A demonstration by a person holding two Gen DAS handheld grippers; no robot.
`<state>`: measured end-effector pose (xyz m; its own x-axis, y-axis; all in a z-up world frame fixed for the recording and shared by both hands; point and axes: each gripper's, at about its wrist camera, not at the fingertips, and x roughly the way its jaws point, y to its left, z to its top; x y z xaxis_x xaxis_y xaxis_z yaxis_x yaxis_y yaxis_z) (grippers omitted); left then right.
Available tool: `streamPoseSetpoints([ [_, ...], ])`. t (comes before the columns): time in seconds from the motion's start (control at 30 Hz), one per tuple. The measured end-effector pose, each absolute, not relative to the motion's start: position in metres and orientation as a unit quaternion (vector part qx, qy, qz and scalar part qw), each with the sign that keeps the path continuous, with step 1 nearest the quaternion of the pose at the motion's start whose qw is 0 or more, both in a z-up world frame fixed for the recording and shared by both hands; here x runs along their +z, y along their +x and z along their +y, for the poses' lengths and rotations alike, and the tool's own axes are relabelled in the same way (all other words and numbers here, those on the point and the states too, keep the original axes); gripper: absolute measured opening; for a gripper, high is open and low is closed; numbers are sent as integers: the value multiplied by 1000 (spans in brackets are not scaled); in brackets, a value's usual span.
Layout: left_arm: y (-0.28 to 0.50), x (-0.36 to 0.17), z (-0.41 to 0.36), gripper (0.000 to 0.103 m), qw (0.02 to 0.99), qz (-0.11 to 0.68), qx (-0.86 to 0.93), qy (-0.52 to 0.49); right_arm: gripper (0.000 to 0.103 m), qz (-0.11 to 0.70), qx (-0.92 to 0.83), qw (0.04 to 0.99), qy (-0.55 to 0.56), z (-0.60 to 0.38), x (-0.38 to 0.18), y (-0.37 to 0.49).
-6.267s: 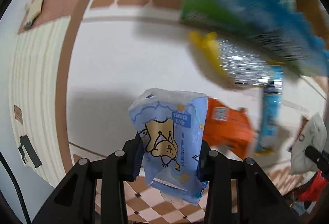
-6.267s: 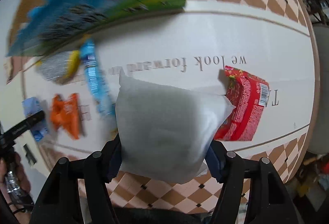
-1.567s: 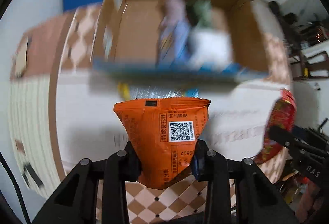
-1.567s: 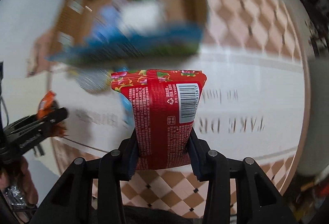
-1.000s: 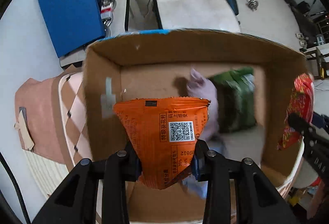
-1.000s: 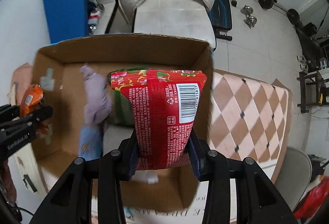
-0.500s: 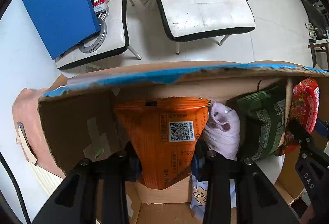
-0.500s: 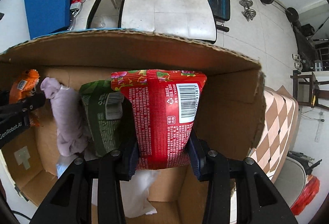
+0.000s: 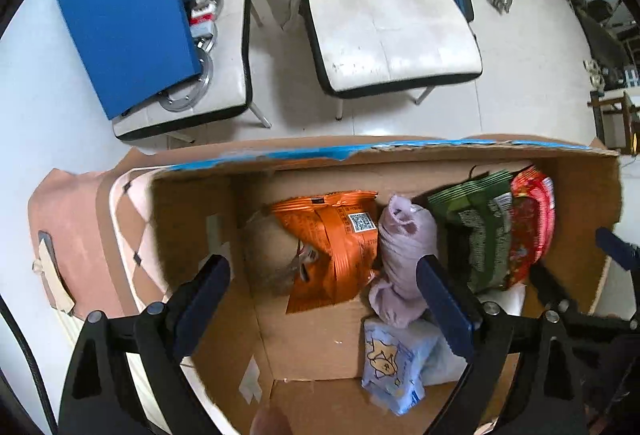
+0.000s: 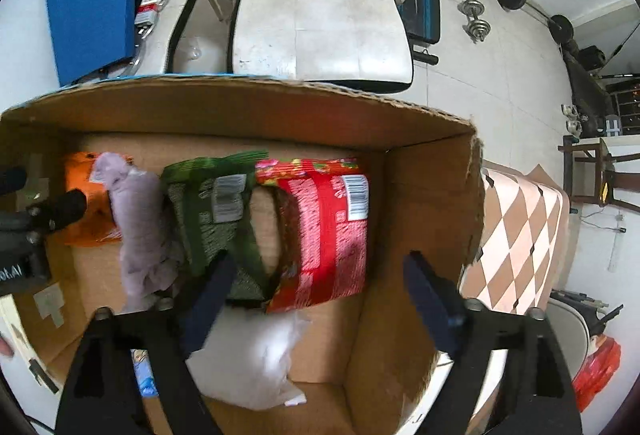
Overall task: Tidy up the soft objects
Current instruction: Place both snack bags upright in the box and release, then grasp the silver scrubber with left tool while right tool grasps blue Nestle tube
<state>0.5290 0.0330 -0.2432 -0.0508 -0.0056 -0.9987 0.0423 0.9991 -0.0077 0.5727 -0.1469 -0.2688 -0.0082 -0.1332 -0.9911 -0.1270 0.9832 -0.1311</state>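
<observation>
Cardboard box [image 9: 192, 219]: holds all packets
Orange packet [image 9: 336, 247]: 12 o'clock of left gripper [image 9: 324, 295], jaws spread wide, empty
Red packet [image 10: 328, 223]: 12 o'clock of right gripper [image 10: 316, 295], jaws wide apart, empty
Green packet [image 10: 216, 211]: touching red packet, at its 9 o'clock

Black hand-held gripper [image 9: 322, 289], navy pads [image 9: 442, 305], silver screws.
</observation>
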Motion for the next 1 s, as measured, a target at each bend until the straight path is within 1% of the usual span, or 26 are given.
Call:
streamPoseSetpoints([
  [0.07,523,-232,34,98,699,715,-15,14,101,705,1,704,-89,-143,-259,563],
  [0.1,518,-225,34,98,704,709,-14,14,103,703,3,706,-87,-141,-254,559],
  [0.27,481,-192,35,98,735,678,-17,12,103,691,17,718,-79,-132,-228,524],
  [0.53,408,-156,28,98,769,639,-27,16,103,670,36,740,-49,-136,-192,456],
  [0.73,367,-134,35,99,789,614,-11,-32,103,641,42,766,-27,-140,-162,412],
  [0.87,327,-144,50,99,781,618,36,-85,103,604,56,795,-14,-145,-143,375],
  [0.93,304,-166,58,99,759,637,48,-126,103,605,68,793,-7,-148,-150,353],
  [1.0,286,-201,64,99,726,669,56,-151,103,622,60,781,5,-153,-171,330],
])
